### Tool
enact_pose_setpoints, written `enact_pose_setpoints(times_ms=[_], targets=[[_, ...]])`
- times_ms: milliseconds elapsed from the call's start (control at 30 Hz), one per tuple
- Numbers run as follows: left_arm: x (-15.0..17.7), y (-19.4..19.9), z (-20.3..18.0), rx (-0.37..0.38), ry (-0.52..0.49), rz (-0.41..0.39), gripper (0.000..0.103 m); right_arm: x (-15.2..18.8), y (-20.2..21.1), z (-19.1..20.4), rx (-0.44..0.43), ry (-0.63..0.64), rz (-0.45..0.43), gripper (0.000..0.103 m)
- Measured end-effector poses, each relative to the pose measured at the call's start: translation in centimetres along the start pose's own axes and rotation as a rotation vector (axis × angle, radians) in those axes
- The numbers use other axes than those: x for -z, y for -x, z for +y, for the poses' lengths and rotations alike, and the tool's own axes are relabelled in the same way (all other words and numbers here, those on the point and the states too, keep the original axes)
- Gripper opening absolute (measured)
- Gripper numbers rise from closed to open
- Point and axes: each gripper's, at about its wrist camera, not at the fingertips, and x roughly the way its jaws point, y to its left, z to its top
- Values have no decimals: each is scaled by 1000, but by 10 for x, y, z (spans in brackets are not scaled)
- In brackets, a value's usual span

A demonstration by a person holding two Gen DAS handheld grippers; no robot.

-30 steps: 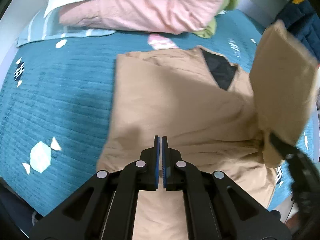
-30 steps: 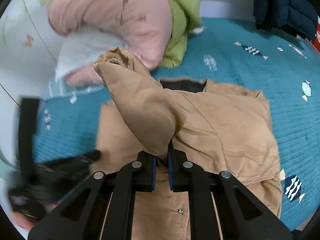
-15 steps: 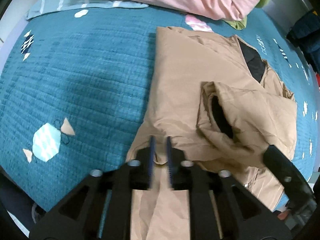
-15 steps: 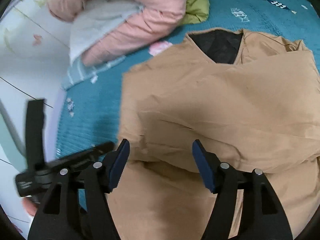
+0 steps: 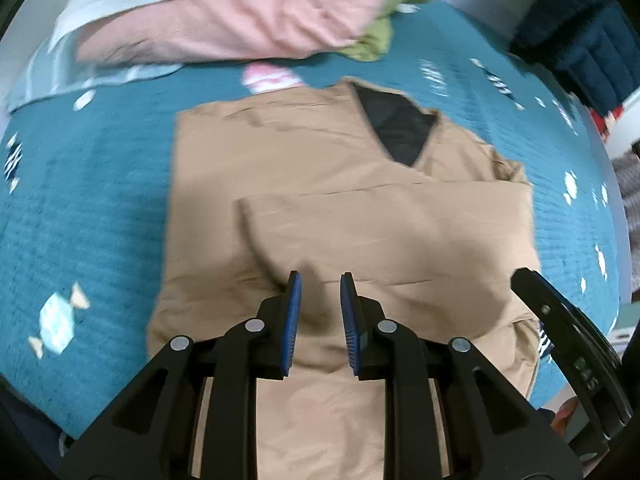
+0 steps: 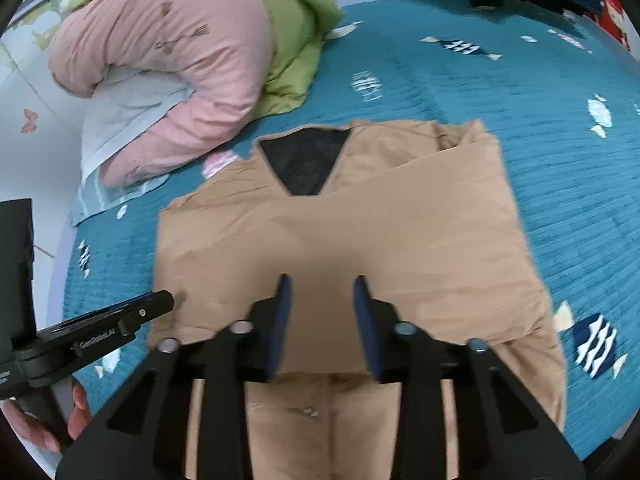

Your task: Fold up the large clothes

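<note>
A tan jacket (image 5: 320, 184) with a black lining at the collar (image 5: 396, 128) lies flat on the teal bedspread (image 5: 88, 200). Its sleeve (image 5: 384, 232) is folded across the chest. The jacket also shows in the right wrist view (image 6: 360, 232), sleeve (image 6: 420, 216) laid across. My left gripper (image 5: 319, 280) is open and empty, just above the jacket's lower middle. My right gripper (image 6: 320, 282) is open and empty over the same area. Each gripper's body shows at the edge of the other's view.
A pink quilt (image 6: 168, 52) and a green quilt (image 6: 296, 12) are piled at the head of the bed, on a pale pillow (image 6: 128, 112). Dark blue clothing (image 5: 580, 40) lies at the far right. The bed edge is near me.
The right gripper carried the sleeve over the chest, opened and let it go; the sleeve now lies flat. The left gripper went from shut to open. Both pulled back a little.
</note>
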Motion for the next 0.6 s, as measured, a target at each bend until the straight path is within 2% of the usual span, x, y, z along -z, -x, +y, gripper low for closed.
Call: enact_pose_setpoints(times_ms=[167, 233, 333, 367, 433, 500, 600], targets=[[3, -28, -24, 17, -34, -21, 21, 2, -18, -11, -17, -7, -9, 17], [8, -47, -27, 36, -33, -9, 21, 8, -35, -12, -38, 0, 32, 17], [16, -75, -16, -2, -2, 59, 19, 19, -59, -19, -21, 20, 100, 13], [18, -79, -10, 5, 16, 62, 17, 22, -63, -25, -22, 10, 112, 8], [19, -77, 0, 17, 45, 50, 10, 23, -64, -45, -34, -38, 122, 0], [17, -73, 7, -17, 58, 49, 9, 20, -58, -65, -39, -91, 114, 0], [15, -66, 11, -39, 56, 40, 9, 14, -41, -89, 37, -116, 79, 0]])
